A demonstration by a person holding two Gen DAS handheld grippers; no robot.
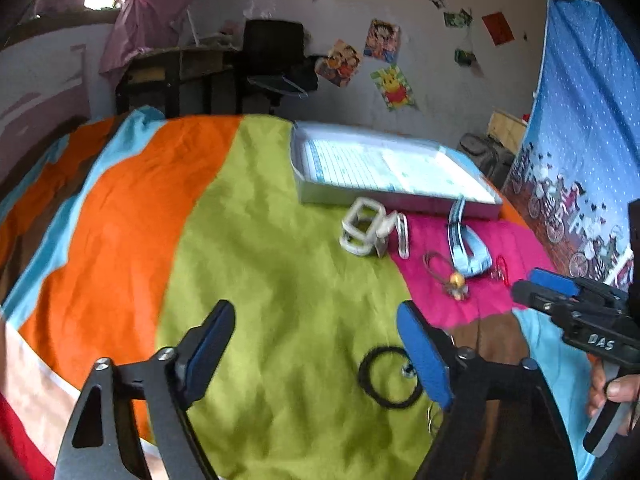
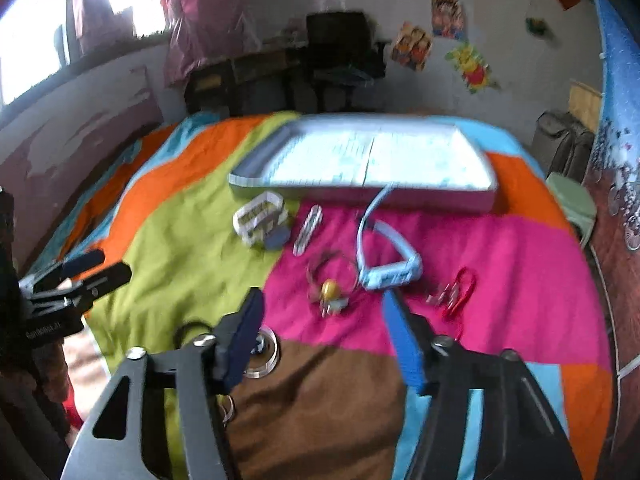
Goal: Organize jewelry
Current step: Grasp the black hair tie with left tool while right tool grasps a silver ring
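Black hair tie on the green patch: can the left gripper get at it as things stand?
Probably yes. The black hair tie lies flat on the cloth beside the left gripper, whose jaws stand open and empty; nothing covers it.

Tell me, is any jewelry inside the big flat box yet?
No, the box shows only its pale printed lining, and the blue watch and black ring-shaped band lie on the cloth.

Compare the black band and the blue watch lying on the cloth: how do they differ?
The black band is a thin, closed ring; the blue watch is broader, with an open strap trailing toward the tray. The band lies on the green patch, the watch on the pink. Both lie loose on the cloth, outside the tray.
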